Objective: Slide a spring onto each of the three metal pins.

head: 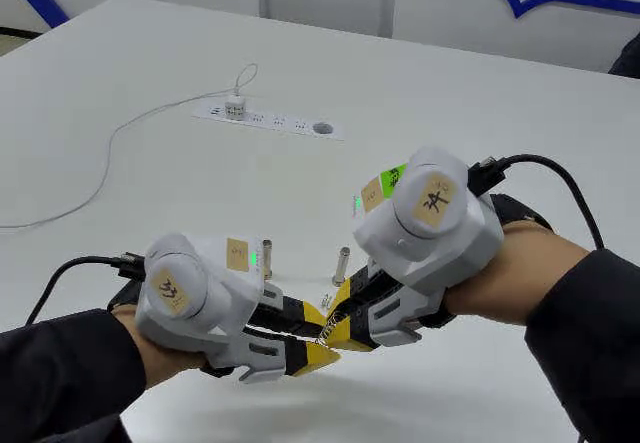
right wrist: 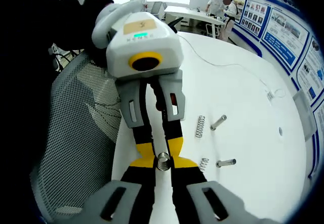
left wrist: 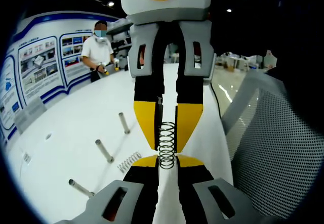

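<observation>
My two grippers meet tip to tip over the near edge of the worktop (head: 420, 93). The right gripper (right wrist: 163, 163) has its jaws pressed on a spring (left wrist: 166, 143). The spring lies along the gap between that gripper's yellow tips. The left gripper (left wrist: 167, 164) has its jaws nearly together at the other end of the spring. I cannot tell if they grip it or just touch it. So the spring sits between the two grippers, on my side of the pins (left wrist: 105, 151). The three pins stand upright in a row on the worktop, apart from each other. All three are bare. Two loose springs (right wrist: 200, 126) lie flat on the worktop, each just beside a pin. A mesh chair (left wrist: 273, 133) is next to the worktop's edge.
</observation>
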